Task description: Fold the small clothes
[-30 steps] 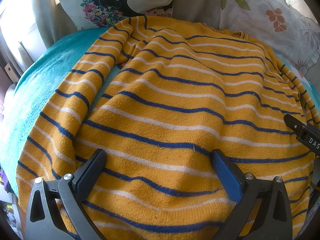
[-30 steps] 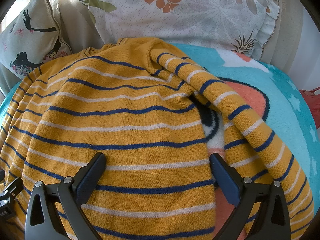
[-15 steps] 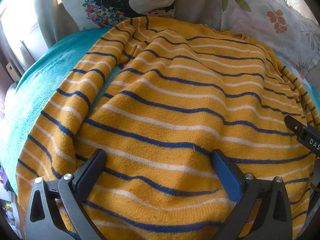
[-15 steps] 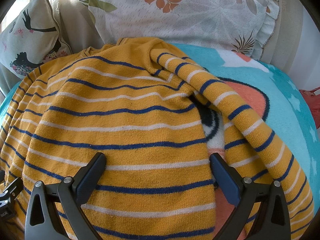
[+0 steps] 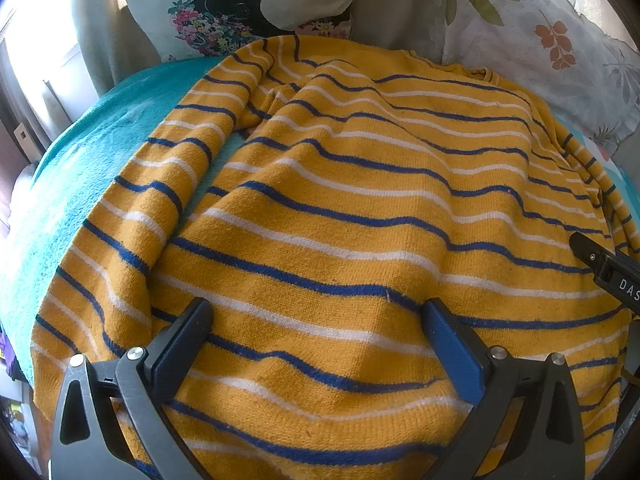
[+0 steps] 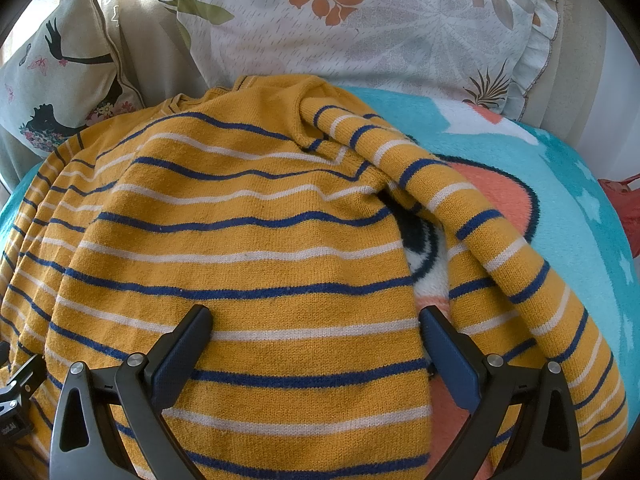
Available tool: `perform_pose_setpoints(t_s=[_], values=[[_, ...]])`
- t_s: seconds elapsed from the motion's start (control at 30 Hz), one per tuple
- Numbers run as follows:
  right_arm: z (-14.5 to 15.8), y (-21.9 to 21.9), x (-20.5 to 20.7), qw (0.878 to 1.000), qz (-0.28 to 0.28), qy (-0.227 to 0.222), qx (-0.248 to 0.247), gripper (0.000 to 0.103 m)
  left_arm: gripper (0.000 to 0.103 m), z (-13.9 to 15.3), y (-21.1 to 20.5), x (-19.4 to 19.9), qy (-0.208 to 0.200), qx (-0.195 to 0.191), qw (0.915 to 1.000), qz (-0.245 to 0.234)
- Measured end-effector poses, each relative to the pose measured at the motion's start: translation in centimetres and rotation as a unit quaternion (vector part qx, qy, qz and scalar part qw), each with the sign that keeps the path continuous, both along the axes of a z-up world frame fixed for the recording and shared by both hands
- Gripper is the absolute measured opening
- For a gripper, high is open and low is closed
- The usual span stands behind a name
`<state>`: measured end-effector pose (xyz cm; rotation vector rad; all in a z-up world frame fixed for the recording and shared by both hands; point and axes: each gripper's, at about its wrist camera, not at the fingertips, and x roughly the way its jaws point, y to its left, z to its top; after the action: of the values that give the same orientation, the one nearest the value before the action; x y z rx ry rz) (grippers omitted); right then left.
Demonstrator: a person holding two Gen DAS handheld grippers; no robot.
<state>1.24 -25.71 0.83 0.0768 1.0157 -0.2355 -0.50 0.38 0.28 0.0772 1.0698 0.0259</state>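
Covering most of the bed is a turquoise fleece blanket point(image 6: 568, 216) with an orange and black cartoon print, and on it lies the yellow sweater point(image 5: 360, 208), spread out with its blue and white stripes running across and its neckline toward the pillows. Behind it, propped against the backrest, stand a large leaf-print pillow point(image 6: 380, 28) with a ruffled edge and a smaller cushion point(image 6: 60, 80) printed with a dark bird and flowers. One sleeve point(image 6: 480, 232) runs diagonally down the sweater's right side over the blanket's print (a patch of black and white fleece shows between it and the body), while the other sleeve point(image 5: 132, 220) lies down the left side, a sliver of turquoise showing between it and the body. A red object point(image 6: 624, 204) peeks in at the blanket's far right edge. The left gripper point(image 5: 316, 320) is spread wide above the sweater's lower front, nothing between its fingers; the right gripper point(image 6: 316, 324) is likewise spread wide, its inner finger over the body and its outer finger at the sweater's right side edge.
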Motion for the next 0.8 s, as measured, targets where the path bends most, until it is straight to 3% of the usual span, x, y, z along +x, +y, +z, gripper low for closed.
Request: perform_pose_setpoints(t_s=[0.8], values=[[0.00, 0.00, 0.00, 1.000, 0.000, 0.000, 0.000, 0.103, 0.103, -0.29, 0.11, -0.20, -0.001, -0.020, 0.9998, 0.003]])
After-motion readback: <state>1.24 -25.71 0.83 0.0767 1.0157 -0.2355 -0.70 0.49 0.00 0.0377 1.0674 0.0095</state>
